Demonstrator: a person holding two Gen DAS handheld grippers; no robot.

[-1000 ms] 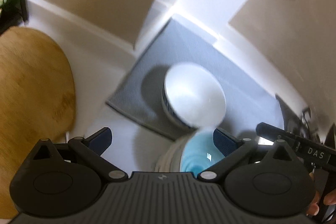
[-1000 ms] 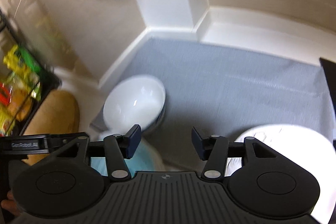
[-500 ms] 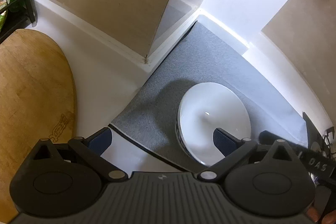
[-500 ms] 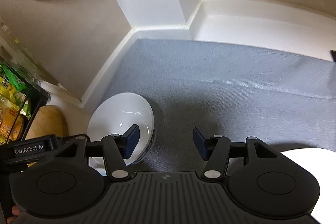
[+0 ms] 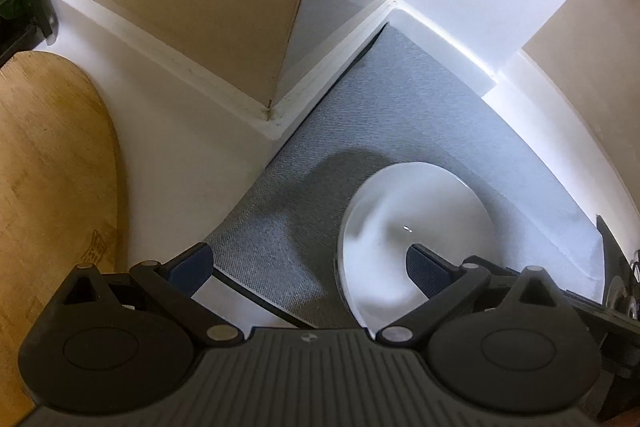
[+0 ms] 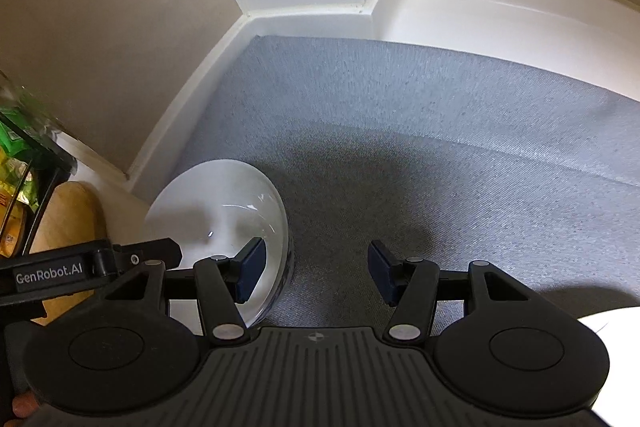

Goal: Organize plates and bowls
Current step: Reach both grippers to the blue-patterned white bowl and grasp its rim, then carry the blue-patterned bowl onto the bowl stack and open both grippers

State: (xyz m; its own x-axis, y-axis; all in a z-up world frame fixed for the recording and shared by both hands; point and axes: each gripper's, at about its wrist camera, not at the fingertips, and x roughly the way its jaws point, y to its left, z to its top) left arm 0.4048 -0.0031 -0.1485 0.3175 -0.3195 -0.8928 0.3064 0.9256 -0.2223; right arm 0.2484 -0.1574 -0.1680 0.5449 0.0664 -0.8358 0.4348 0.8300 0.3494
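Note:
A white bowl (image 5: 416,219) stands upright near the left end of a grey mat (image 5: 420,115). My left gripper (image 5: 308,267) hangs open above it: its right finger is over the bowl's inside, its left finger over the mat's edge. In the right wrist view the same bowl (image 6: 216,211) lies at lower left. My right gripper (image 6: 316,269) is open over the bare mat (image 6: 400,131), its left fingertip over the bowl's right rim. The left gripper (image 6: 96,267) shows at the bowl's left side. Part of a white plate (image 6: 612,339) shows at the bottom right.
A wooden cutting board (image 5: 48,167) lies on the white counter left of the mat. A black rack with packets (image 6: 20,163) stands behind it. Beige walls and a white corner post close in the back. Dark objects (image 5: 616,259) stand at the mat's right end.
Both grippers have moved forward and down over the mat. The white bowl has slid lower in both views, and the blue bowl seen earlier has left the frame. The jaws have kept their width.

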